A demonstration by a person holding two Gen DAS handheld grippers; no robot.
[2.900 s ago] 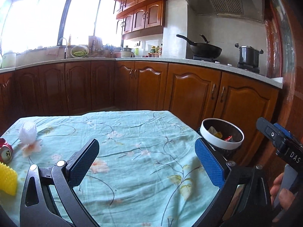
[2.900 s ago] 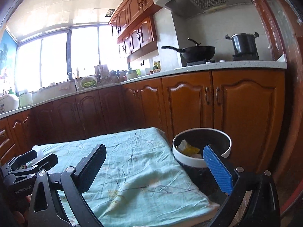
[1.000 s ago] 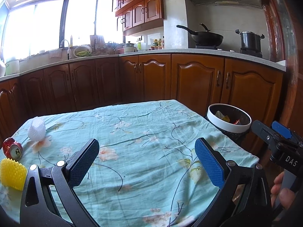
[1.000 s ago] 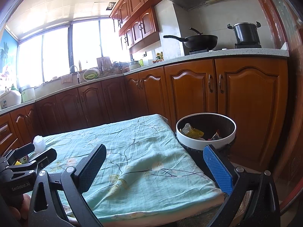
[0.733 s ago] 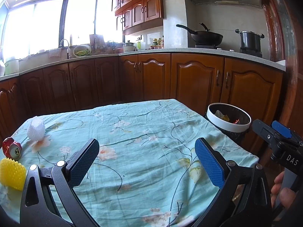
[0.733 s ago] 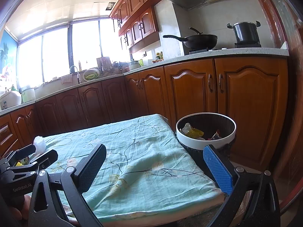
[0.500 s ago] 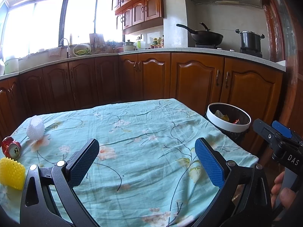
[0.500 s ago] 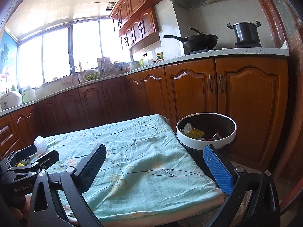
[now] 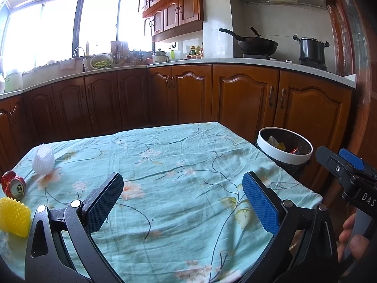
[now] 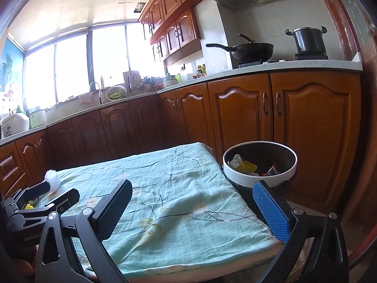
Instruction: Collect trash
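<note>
A table with a teal flowered cloth [image 9: 169, 165] carries trash at its left end: a white foam fruit net [image 9: 43, 159], a crushed red can [image 9: 13, 185] and a yellow foam net [image 9: 13, 215]. My left gripper [image 9: 182, 204] is open and empty above the cloth's near part. My right gripper [image 10: 193, 212] is open and empty over the table's right end. A white-rimmed black trash bin [image 10: 259, 165] holding wrappers stands on the floor off the table's right edge; it also shows in the left wrist view [image 9: 284, 146]. The white net also shows in the right wrist view [image 10: 52, 176].
Brown kitchen cabinets [image 9: 235, 101] run behind the table and bin, close to the bin. A wok [image 9: 254, 43] and a pot [image 9: 311, 49] sit on the stove. The left gripper's body [image 10: 35, 207] shows at the left of the right wrist view.
Both grippers have drawn back from the table and bin since 2.9 s ago, so more of the cloth shows. In the last second hardly anything has moved. Both stay open.
</note>
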